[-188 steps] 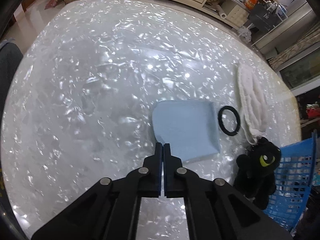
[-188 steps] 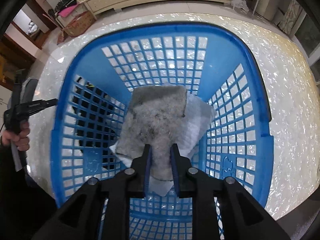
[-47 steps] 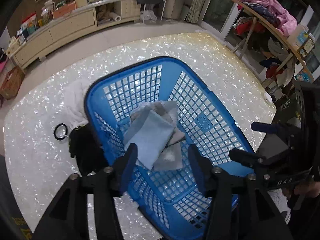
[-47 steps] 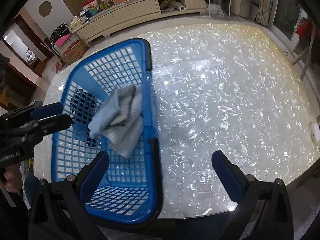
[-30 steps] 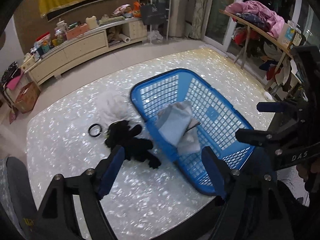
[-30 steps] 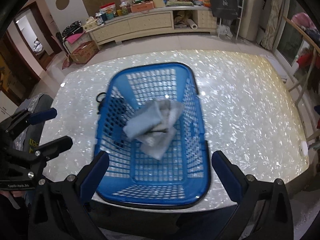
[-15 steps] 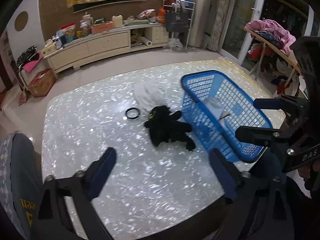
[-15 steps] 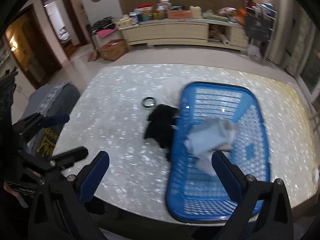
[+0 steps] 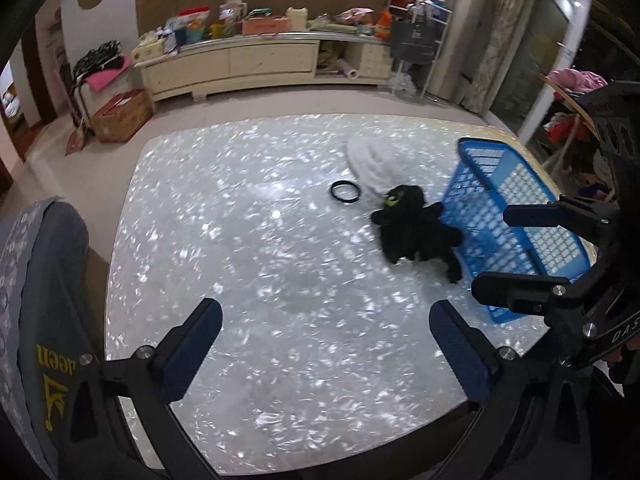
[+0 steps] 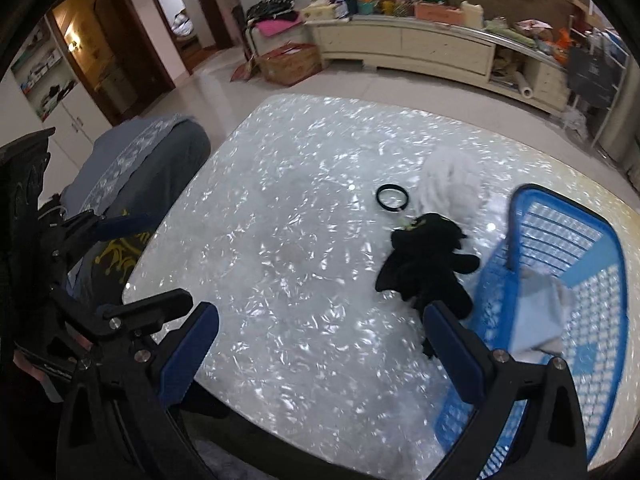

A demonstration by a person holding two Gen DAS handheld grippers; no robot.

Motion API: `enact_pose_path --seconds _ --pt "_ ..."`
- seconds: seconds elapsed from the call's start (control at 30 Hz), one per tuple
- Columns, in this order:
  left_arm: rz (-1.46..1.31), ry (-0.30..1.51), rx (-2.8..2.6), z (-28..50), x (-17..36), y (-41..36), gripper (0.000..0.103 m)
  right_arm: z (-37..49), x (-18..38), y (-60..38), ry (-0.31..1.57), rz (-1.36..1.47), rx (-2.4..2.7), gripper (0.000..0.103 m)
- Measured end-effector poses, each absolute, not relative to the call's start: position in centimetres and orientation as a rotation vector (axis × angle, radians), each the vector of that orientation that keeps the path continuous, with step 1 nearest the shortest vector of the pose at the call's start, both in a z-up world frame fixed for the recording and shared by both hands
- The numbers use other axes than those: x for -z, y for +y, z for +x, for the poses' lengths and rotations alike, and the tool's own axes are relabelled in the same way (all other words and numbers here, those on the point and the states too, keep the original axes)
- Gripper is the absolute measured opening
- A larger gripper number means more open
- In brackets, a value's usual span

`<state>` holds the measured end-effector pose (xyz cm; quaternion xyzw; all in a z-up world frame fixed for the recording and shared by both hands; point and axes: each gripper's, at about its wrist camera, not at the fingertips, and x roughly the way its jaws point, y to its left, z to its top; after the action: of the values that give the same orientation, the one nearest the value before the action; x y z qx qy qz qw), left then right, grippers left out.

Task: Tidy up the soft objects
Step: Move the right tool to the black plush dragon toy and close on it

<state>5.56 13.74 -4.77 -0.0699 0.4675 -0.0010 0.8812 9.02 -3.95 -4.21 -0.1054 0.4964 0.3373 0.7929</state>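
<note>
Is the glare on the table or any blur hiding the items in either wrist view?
Left wrist: the glossy pearl-patterned table sparkles, and the black plush toy is motion-smeared but recognisable. Right wrist: the same glitter, the blue plastic basket blurred at the fisheye edge, and the thin black ring fairly sharp.

Before me, a glossy pearl-flecked table [image 9: 280, 240] catches overhead light. Beyond its far edge, pale floor tiles [image 9: 248, 98] run to a long cream sideboard [image 9: 240, 64] crowded with clutter. A lit wooden doorway [image 10: 100, 52] stands far left; curtained glazing [image 9: 516, 60] far right.
</note>
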Motion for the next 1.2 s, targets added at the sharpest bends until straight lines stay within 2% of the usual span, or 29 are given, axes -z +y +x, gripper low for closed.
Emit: enact_pose_path --seconds 0.3,0.87,1.2 --pt "-0.189 1.035 -0.016 8.0 8.4 15.4 0.103 11.1 7.9 -0.7 1.117 -0.401 -0.616 0.102" --pt "-0.159 1.095 0.008 15.6 12.6 16.3 0.103 17.6 12.1 0.7 1.197 -0.530 -0.431 0.102" --pt "-0.191 1.083 0.041 17.2 15.0 16.8 0.103 19.3 13.9 2.3 1.150 -0.679 -0.382 0.102"
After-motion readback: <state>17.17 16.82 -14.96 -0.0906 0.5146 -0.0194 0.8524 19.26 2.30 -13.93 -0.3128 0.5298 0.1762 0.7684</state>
